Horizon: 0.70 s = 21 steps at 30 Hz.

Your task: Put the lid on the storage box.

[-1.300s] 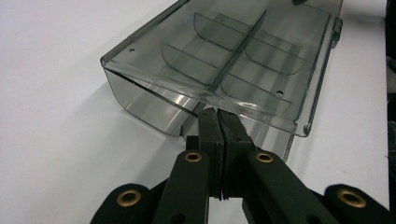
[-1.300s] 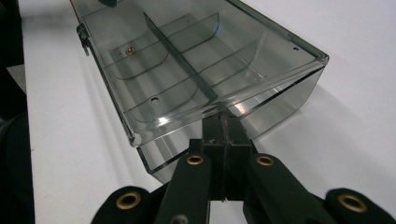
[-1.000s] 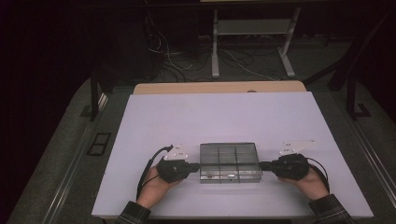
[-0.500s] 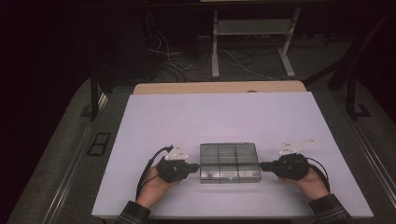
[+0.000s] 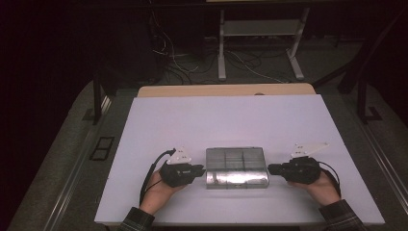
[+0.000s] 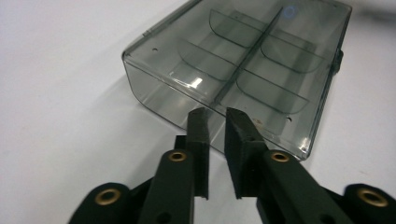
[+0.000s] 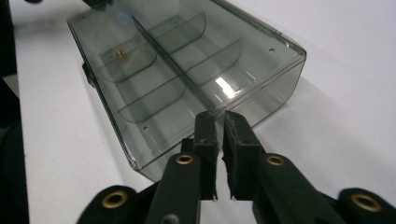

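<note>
High view: smoked clear-plastic divided box (image 5: 236, 167) lower centre, light, stiff, slippery. Your left gripper (image 6: 215, 122), right gripper (image 7: 217, 122): jaws just opening, narrow gap, nothing between. Grip end walls.

I am working in a lab or test room set up for recording. My bench is a plain white tabletop (image 5: 231, 120) laid over a wooden board (image 5: 226, 90). Behind it, loose cables (image 5: 178, 57) trail across a grey carpeted floor (image 5: 57, 159) around a metal stand (image 5: 262, 33), in dark surroundings.
</note>
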Tool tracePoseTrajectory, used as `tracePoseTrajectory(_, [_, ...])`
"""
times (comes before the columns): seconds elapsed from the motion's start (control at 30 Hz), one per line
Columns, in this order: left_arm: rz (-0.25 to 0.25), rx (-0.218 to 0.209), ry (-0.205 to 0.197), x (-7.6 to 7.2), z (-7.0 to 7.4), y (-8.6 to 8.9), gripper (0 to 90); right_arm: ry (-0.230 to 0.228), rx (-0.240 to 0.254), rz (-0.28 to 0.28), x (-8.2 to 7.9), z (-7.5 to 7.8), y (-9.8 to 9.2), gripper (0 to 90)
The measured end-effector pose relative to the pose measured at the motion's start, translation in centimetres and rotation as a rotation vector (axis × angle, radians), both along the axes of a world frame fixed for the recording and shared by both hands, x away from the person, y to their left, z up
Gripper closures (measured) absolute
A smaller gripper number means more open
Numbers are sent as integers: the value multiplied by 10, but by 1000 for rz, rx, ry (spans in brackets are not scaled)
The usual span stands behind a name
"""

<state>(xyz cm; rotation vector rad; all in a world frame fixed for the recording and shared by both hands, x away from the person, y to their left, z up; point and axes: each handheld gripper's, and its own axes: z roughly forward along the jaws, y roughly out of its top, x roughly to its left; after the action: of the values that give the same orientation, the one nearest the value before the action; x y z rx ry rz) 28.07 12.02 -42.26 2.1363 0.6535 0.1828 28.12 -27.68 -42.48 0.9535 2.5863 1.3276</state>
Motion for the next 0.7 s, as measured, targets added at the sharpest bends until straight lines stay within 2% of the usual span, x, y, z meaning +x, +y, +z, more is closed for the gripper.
tracePoseTrajectory(0.23, [35, -37, -13, 2, 2, 4, 612, -12, 49, -31, 1, 4, -4, 594])
tracePoseTrajectory(0.37, [47, -59, -11, 3, 1, 6, 491, -39, 63, -51, 1, 5, -4, 477])
tracePoseTrajectory(0.5, [50, -97, -32, 3, 0, 9, 377, -82, 67, -80, 0, 6, -4, 358])
tracePoseTrajectory(0.57, [58, -119, -30, 5, 0, 10, 296, -88, 76, -97, 1, 5, -3, 293])
tracePoseTrajectory(0.67, [75, -131, -28, 6, -1, 13, 186, -103, 87, -127, 2, 4, -2, 183])
tracePoseTrajectory(0.7, [79, -136, -28, 6, -1, 13, 161, -103, 87, -135, 3, 3, -2, 178])
